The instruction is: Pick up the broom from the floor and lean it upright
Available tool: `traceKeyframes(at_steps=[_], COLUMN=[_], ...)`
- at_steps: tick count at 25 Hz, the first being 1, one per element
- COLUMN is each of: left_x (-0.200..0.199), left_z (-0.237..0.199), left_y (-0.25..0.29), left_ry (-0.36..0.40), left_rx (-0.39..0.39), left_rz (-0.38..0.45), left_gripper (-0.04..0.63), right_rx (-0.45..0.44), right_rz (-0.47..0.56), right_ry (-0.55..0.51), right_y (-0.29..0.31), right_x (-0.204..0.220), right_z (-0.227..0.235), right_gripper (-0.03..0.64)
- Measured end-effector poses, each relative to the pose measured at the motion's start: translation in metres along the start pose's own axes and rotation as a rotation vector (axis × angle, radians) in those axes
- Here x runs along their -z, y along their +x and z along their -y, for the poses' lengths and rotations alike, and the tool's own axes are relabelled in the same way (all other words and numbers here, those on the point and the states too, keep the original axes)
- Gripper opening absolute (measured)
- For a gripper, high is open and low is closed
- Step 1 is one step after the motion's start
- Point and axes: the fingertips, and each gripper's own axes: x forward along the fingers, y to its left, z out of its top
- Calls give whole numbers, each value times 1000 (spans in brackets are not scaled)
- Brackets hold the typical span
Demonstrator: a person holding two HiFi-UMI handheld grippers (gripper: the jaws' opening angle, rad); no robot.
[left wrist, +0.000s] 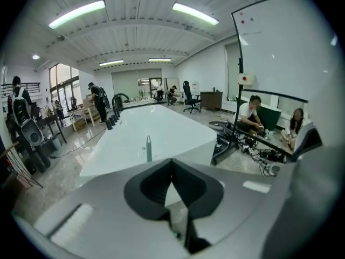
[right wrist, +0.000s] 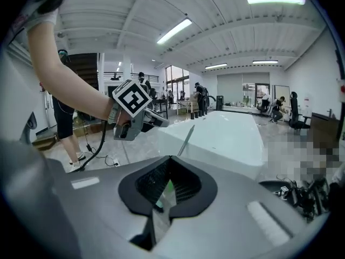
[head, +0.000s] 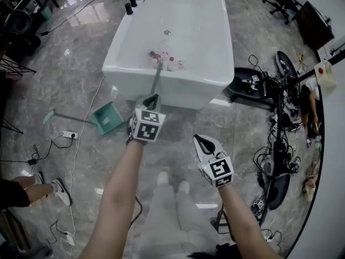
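Note:
The broom's grey-green handle [head: 157, 80] leans upright against the near wall of the white tub [head: 188, 88]. Its tip [left wrist: 149, 147] shows above the tub's rim in the left gripper view, and the slanted handle [right wrist: 186, 139] shows in the right gripper view. My left gripper [head: 152, 97] hangs in front of the handle's lower part and hides the broom head. Its jaws meet at the tips [left wrist: 172, 162] with nothing between them. My right gripper [head: 200, 139] is lower and to the right, apart from the broom, its jaws [right wrist: 170, 158] also closed and empty.
A green dustpan [head: 108, 117] with a long handle lies on the marble floor left of the tub. Small bottles [head: 168, 62] sit inside the tub. Cables and a power strip [head: 70, 135] run along the left. Equipment and wires [head: 277, 128] crowd the right. A bystander's shoe [head: 60, 192] is at lower left.

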Motion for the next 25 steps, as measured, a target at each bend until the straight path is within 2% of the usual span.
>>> traceKeyframes(at_steps=[7, 13, 18, 21, 25], left_x=[-63, -115, -160, -182, -200], left_z=[54, 84, 96, 103, 109], left_y=[-71, -129, -174, -192, -216], left_ry=[126, 163, 159, 106, 69], left_rx=[112, 145, 147, 159, 153], left_rz=[144, 264, 355, 408, 467], left_gripper=[-2, -2, -1, -2, -2], right_rx=[-21, -29, -31, -14, -6], right_rz=[77, 172, 259, 332, 370], right_ry=[-53, -120, -104, -126, -102], right_y=[-34, -58, -84, -103, -117], right_x=[-69, -142, -186, -216, -243], right_z=[-17, -26, -25, -19, -15], right_gripper=[2, 2, 2, 2, 0])
